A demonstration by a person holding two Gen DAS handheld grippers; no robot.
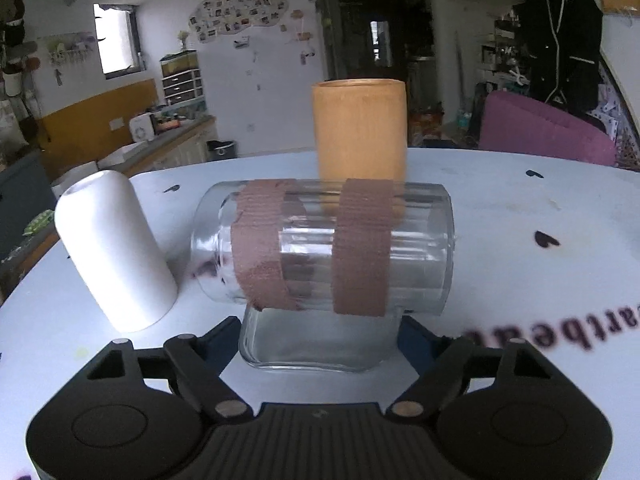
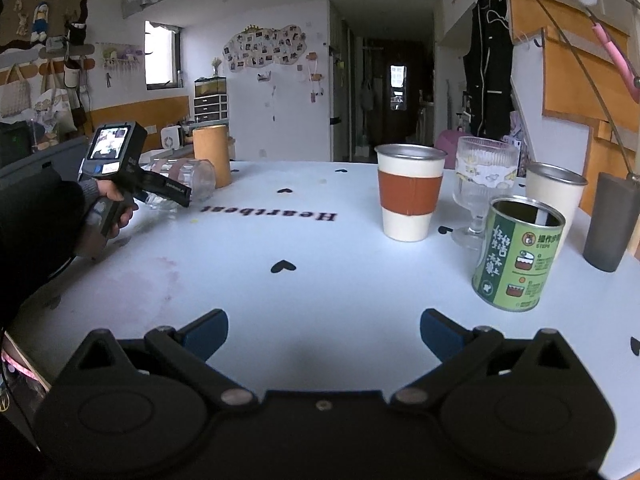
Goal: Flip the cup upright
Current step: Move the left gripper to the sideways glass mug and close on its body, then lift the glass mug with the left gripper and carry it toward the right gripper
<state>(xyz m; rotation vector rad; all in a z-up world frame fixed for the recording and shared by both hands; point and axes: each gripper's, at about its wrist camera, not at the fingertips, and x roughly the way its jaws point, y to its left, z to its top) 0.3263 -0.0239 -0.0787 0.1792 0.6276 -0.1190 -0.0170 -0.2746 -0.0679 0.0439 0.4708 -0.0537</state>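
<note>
The ribbed glass cup (image 1: 324,246), wrapped with two brown tape bands, lies on its side with its long axis level and crosswise to the left gripper (image 1: 320,340), narrow end toward the white cup (image 1: 114,250) on the left and wide end to the right. The blue-padded fingers (image 1: 222,338) of the left gripper close on a clear glass part directly beneath the cup's body; whether that part belongs to the cup cannot be told. It sits at the left of the white worktop (image 2: 320,272) before an orange tumbler (image 1: 360,130), while the right gripper (image 2: 324,332) hovers with fingers spread, empty, near a green tin (image 2: 516,256) and a banded paper cup (image 2: 410,192).
</note>
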